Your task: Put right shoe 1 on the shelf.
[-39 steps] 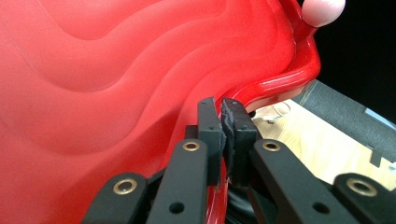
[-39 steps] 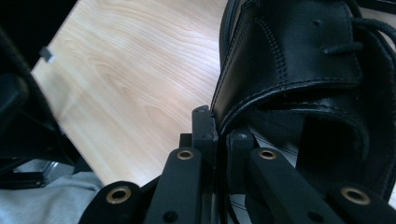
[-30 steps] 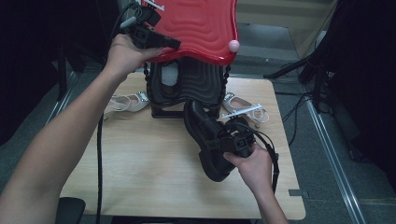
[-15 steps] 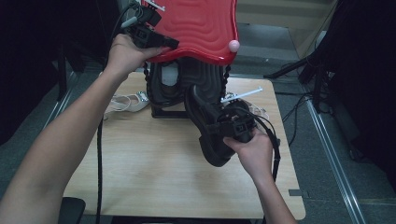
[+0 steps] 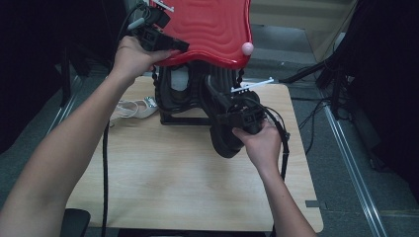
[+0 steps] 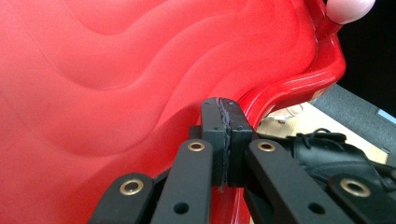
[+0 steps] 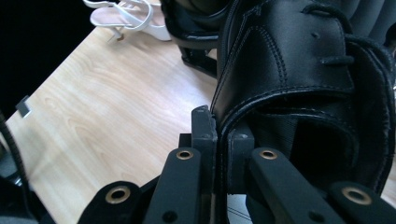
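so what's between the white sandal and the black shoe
In the high view, the black rack under the red lid stands between the white sandal on the table and the black shoe held in the right claw.

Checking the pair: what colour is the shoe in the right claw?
Black shoe, clearest in the right gripper view.

High view: fixed overhead, faces forward and down over desk (image 5: 163, 182). Left gripper view: rides hand-held gripper, very near red lid (image 6: 116, 70). Right gripper view: rides other hand-held gripper, close on black shoe (image 7: 299, 60). Shared: black shoe, desk surface, white sandal (image 7: 126, 16).
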The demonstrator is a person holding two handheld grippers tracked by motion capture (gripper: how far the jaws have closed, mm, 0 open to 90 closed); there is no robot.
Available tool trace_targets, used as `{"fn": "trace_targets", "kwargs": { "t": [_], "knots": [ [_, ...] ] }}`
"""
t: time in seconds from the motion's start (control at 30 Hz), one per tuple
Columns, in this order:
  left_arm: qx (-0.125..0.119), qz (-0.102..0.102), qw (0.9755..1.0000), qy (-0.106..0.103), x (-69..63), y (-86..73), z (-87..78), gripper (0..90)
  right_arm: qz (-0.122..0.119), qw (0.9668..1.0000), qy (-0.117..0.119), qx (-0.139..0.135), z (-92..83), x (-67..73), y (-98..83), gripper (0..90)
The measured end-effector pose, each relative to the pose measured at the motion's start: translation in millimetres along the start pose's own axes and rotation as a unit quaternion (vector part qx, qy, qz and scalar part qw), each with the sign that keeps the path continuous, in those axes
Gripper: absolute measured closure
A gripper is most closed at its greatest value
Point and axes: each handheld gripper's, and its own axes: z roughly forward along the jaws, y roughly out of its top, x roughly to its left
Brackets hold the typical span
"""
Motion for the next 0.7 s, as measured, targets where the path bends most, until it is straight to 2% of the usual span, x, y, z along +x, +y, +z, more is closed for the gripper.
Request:
{"fn": "trace_targets", "kwargs": {
  "t": [0.2, 0.33, 0.53, 0.6, 0.7],
  "knots": [
    [0.0, -0.002, 1.0, -0.001, -0.1, -0.5, -0.3, 90.0, 0.011, 0.9996, -0.022, -0.017, 13.0, -5.2, 9.0, 87.0],
    [0.001, -0.003, 1.0, -0.001, -0.3, -0.2, -0.2, 90.0, -0.008, 0.9977, -0.058, -0.032, 22.7, -0.9, 13.5, 86.9],
    [0.002, -0.001, 1.0, 0.0, -0.2, -0.5, -0.7, 90.0, -0.021, 0.9943, -0.092, -0.05, 38.8, 2.8, 19.4, 87.0],
    [0.001, -0.001, 1.0, 0.0, -0.3, -0.6, -0.4, 90.0, -0.023, 0.9936, -0.097, -0.053, 43.1, 4.5, 20.8, 86.9],
    [0.002, -0.002, 1.0, -0.001, 0.1, -0.5, -0.7, 90.0, -0.019, 0.9941, -0.089, -0.058, 51.4, 4.9, 23.7, 87.0]
  ]
}}
